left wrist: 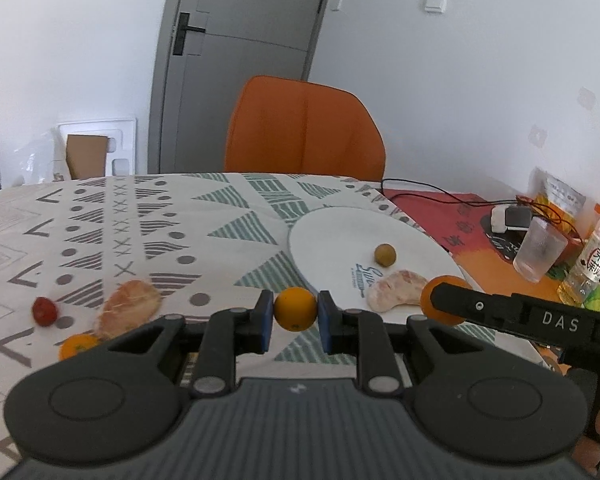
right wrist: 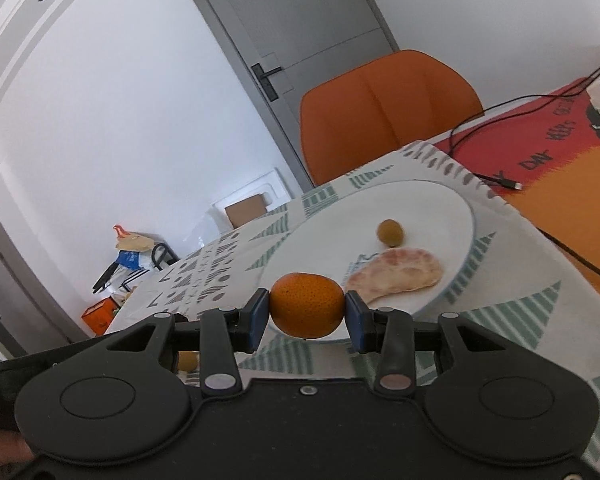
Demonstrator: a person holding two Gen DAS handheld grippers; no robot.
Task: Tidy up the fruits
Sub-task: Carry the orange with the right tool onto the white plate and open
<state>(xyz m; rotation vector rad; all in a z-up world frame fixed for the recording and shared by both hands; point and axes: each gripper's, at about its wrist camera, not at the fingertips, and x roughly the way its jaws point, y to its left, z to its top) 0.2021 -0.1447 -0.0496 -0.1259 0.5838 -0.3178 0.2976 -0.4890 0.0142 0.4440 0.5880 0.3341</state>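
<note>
A patterned tablecloth (left wrist: 148, 216) covers the table. Near its right edge sits a white plate (right wrist: 332, 220) holding a pomelo segment (right wrist: 396, 272) and a small green fruit (right wrist: 389, 232). The right gripper (right wrist: 307, 312) clamps a mandarin (right wrist: 307, 306) at the plate's near rim. The left gripper (left wrist: 295, 312) pinches a kumquat (left wrist: 295, 308).

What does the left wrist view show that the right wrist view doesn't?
Left wrist only: the left tool shut on a small orange, plus a red fruit, a peeled segment and another orange loose on the cloth, and a cup and bottle at far right.

Right wrist only: the right tool's pads pressing its larger orange.

Both: the plate with an olive-coloured fruit and a segment, and the chair.
</note>
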